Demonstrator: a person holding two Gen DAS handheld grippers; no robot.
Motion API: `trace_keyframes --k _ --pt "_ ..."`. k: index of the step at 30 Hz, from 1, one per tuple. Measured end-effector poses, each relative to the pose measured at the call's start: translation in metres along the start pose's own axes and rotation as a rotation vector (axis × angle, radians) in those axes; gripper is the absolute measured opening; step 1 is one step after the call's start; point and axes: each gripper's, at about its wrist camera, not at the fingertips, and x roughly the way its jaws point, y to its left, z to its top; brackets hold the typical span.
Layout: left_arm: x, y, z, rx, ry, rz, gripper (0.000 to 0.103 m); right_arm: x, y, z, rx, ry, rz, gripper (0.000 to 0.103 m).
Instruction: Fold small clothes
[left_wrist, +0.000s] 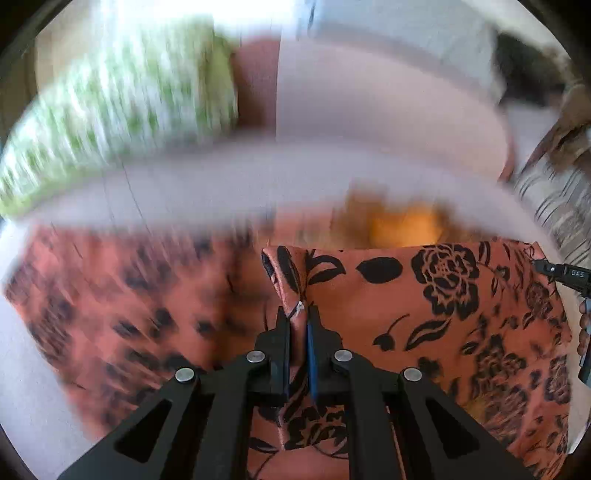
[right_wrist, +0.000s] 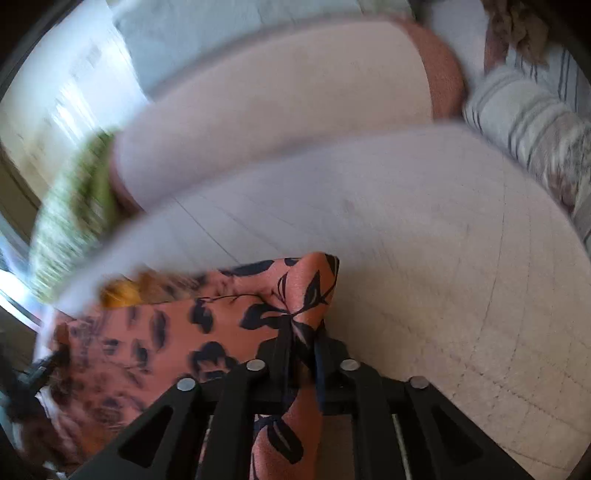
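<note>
Looking through the left wrist: left gripper (left_wrist: 298, 314) fingers clamped on a raised pinch of the floral garment (left_wrist: 461, 314), spread on the pale surface (left_wrist: 207, 192). Right wrist: right gripper (right_wrist: 301, 332) clamped on another corner. Thin, limp, light cloth; corners suit gripping.

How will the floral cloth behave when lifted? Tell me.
Probably floppy: the floral cloth bunches into a soft fold where the left gripper pinches it. Likely light and thin, draping from the right gripper. It may sag between both grips.
</note>
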Motion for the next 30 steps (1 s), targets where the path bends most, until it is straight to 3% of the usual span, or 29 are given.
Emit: trace_keyframes --k 1,2,4,5,7,10,13,14,16,17,18,22,23,24,25,27,28,29,30 --pt "0.0 0.002 -0.003 -0.012 -0.016 -0.006 0.009 0.008 -0.009 -0.004 0.048 0.019 0.029 0.018" --pt "-0.006 0.0 -0.001 0.003 -0.027 0.003 0.009 0.0 -0.018 -0.007 0.115 -0.024 0.079 0.022" --pt "-0.014 -0.001 0.001 0.033 -0.049 0.011 0.011 -0.021 -0.029 -0.012 0.207 -0.075 0.107 0.047" --pt "-0.013 -0.003 0.003 0.04 -0.046 0.02 0.011 -0.032 -0.032 -0.016 0.222 -0.09 0.1 0.069" --pt "-0.014 0.001 0.005 0.033 -0.044 0.017 0.011 -0.047 -0.031 -0.025 0.228 -0.089 0.143 0.07" --pt "-0.028 0.005 0.008 0.009 -0.067 -0.008 0.014 -0.062 -0.023 -0.046 0.216 -0.013 0.207 0.07" --pt "-0.036 0.0 0.006 0.041 -0.07 -0.031 0.033 -0.055 -0.023 -0.069 0.255 0.064 0.249 0.07" --pt "-0.04 -0.005 0.005 0.05 -0.062 -0.039 0.041 -0.049 -0.025 -0.074 0.272 0.086 0.27 0.069" --pt "-0.039 -0.008 0.003 0.066 -0.049 -0.049 0.045 -0.038 -0.022 -0.079 0.27 0.119 0.29 0.05" --pt "-0.037 -0.011 0.002 0.082 -0.034 -0.043 0.038 -0.033 -0.017 -0.078 0.252 0.131 0.294 0.017" --pt "-0.034 -0.011 0.002 0.086 -0.026 -0.034 0.002 -0.033 -0.012 -0.077 0.239 0.141 0.289 0.015" --pt "-0.049 -0.014 0.004 0.105 -0.103 -0.017 0.005 -0.065 0.025 -0.069 0.006 0.025 0.111 0.013" --pt "-0.042 -0.014 0.003 0.1 -0.082 -0.026 0.005 -0.057 0.029 -0.071 -0.062 0.031 0.028 0.013" --pt "-0.025 -0.015 -0.001 0.097 -0.007 -0.039 0.006 -0.038 0.024 -0.074 -0.083 0.071 -0.026 0.014" --pt "-0.012 -0.016 -0.007 0.103 0.033 -0.028 0.006 -0.023 0.014 -0.077 -0.042 0.106 -0.002 0.015" --pt "-0.02 -0.024 -0.009 0.153 -0.015 0.015 0.007 -0.031 0.002 -0.075 0.045 0.067 0.07 0.025" --pt "-0.025 -0.025 -0.009 0.158 -0.026 0.018 0.008 -0.037 0.002 -0.073 0.058 0.056 0.054 0.035" --pt "-0.029 -0.024 -0.009 0.156 -0.039 0.017 0.008 -0.045 0.002 -0.072 0.064 0.036 0.013 0.064" --pt "-0.035 -0.024 -0.012 0.156 -0.048 0.018 0.01 -0.052 0.001 -0.072 0.071 0.006 -0.01 0.072"
